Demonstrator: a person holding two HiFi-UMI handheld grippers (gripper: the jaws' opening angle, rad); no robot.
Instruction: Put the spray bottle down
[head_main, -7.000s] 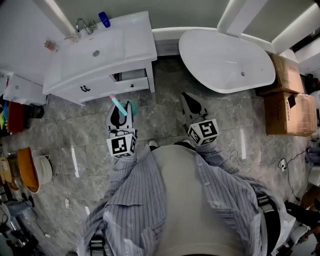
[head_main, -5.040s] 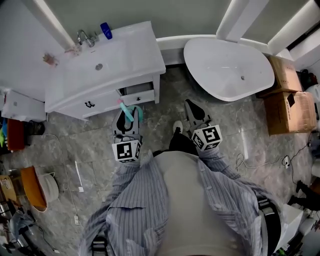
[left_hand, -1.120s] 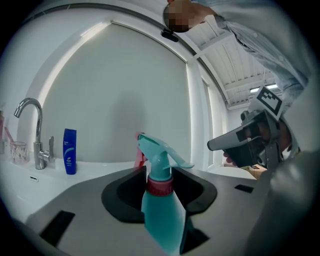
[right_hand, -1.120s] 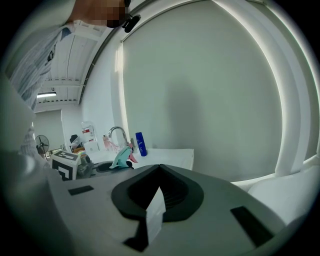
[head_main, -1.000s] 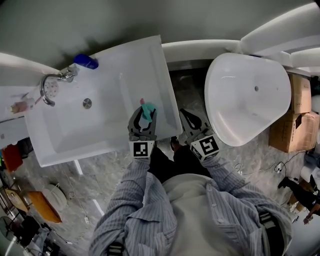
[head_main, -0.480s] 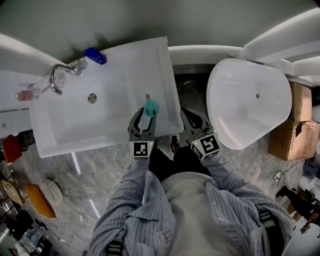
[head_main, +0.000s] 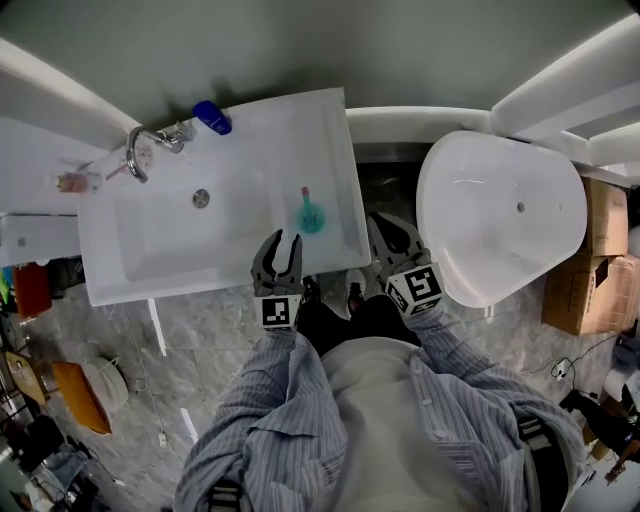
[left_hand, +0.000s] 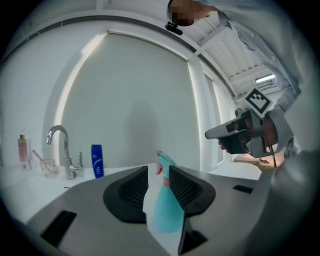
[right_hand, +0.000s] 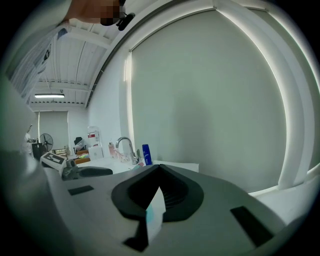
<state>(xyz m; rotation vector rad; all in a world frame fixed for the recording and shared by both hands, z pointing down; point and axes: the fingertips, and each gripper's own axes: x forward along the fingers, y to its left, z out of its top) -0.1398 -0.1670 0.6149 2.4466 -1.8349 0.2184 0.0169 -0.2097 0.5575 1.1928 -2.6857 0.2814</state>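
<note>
My left gripper (head_main: 284, 240) has its jaws narrowly apart, just closing on nothing. The spray bottle (head_main: 310, 213) stands upright just ahead. My right gripper (head_main: 383, 222) is closed, empty.

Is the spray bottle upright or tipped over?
Upright: spray bottle stands on the vanity top, nozzle up, clear of the left gripper.

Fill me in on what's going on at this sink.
A person holds a gripper in each hand. The teal spray bottle stands upright on the white vanity top, right of the basin, touching neither gripper. The left gripper sits just short of it, its jaws apart but just now closing partway, with nothing between them. The right gripper is shut and empty off the vanity's right edge.
</note>
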